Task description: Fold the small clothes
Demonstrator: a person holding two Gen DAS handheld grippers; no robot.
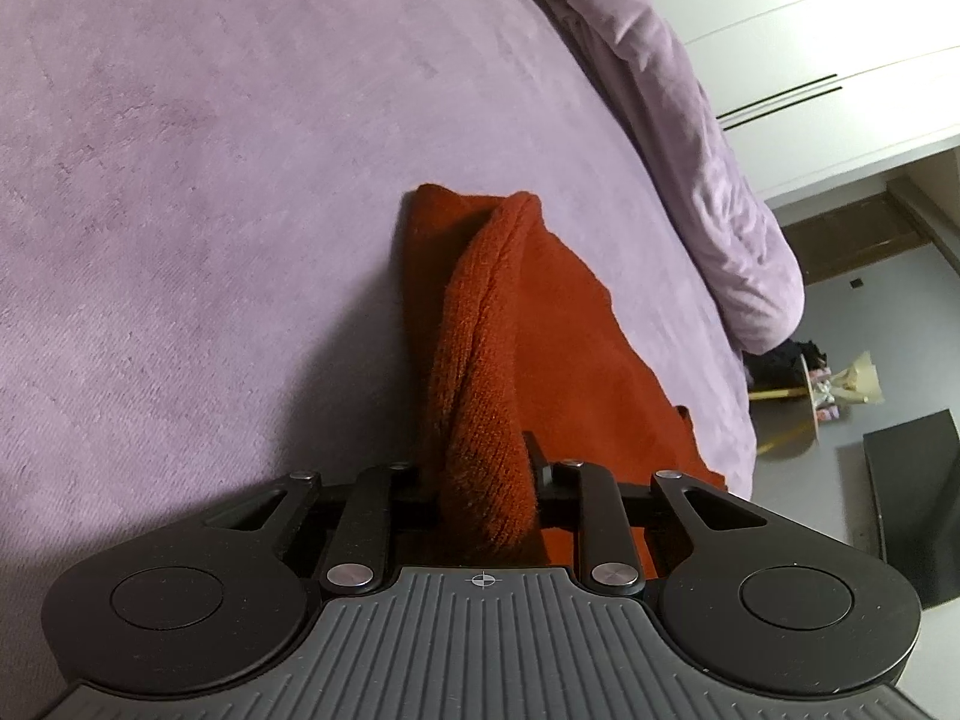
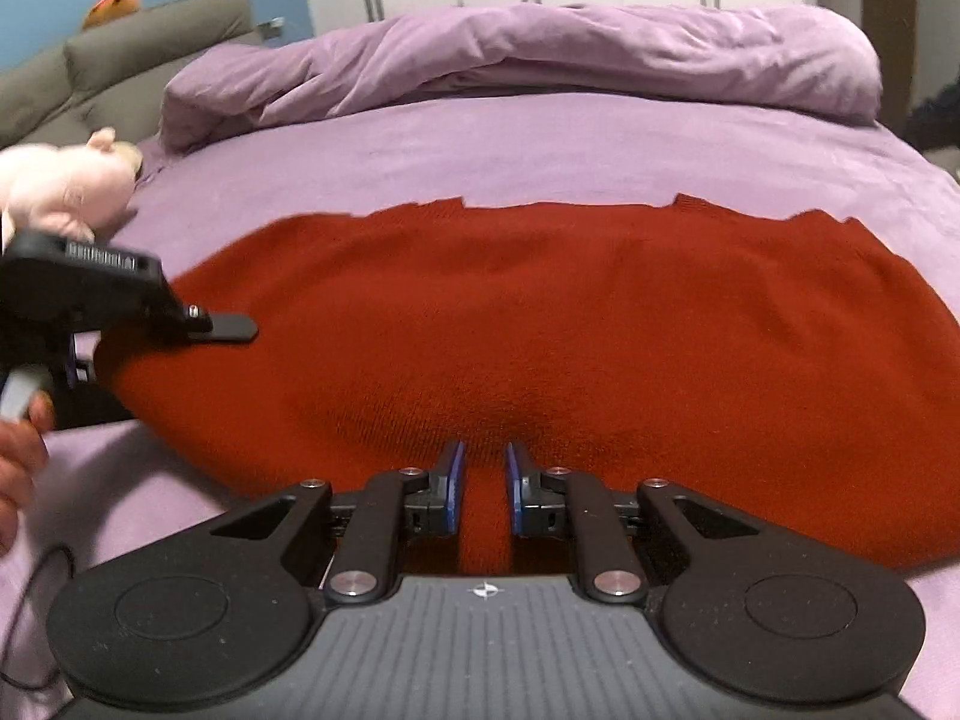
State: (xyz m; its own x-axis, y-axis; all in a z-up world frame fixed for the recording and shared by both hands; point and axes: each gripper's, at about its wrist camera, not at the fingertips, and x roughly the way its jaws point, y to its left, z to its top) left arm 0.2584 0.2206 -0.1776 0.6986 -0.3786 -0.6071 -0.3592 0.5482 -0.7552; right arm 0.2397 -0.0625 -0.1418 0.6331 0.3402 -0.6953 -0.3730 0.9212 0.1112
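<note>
a rust-red knitted garment [image 2: 540, 312] lies spread across a bed [image 2: 540, 138] covered in a lilac sheet, with a bunched lilac duvet [image 2: 540, 54] along the far side and a pink plush toy [image 2: 66, 186] near the left edge. the left claw [image 1: 480, 480] is closed on a bunched fold of the garment's edge, which rises in a thick roll between its jaws and trails away over the sheet toward the far end; seen from the right wrist, this claw comes in over the garment's left edge. the right claw [image 2: 483, 489] has its blue pads [image 2: 453, 486] drawn close together, with a narrow strip of red knit running up between them at the near hem; the pads look pressed against that strip, so it appears to be pinching the cloth, though how firmly cannot be told. several things could go wrong from here. the left claw holds a thick rolled wad rather than a single flat edge, so lifting it across may drag a twisted lump and leave a lopsided fold. the right claw's hold is only a thin pinch near the hem, and soft stretchy knit could slide out if the two claws pull apart or move at different speeds. the sheet beneath is soft and could ruck up with the garment. the plush toy sits near the left claw and could be knocked if that claw swings wide.
</note>
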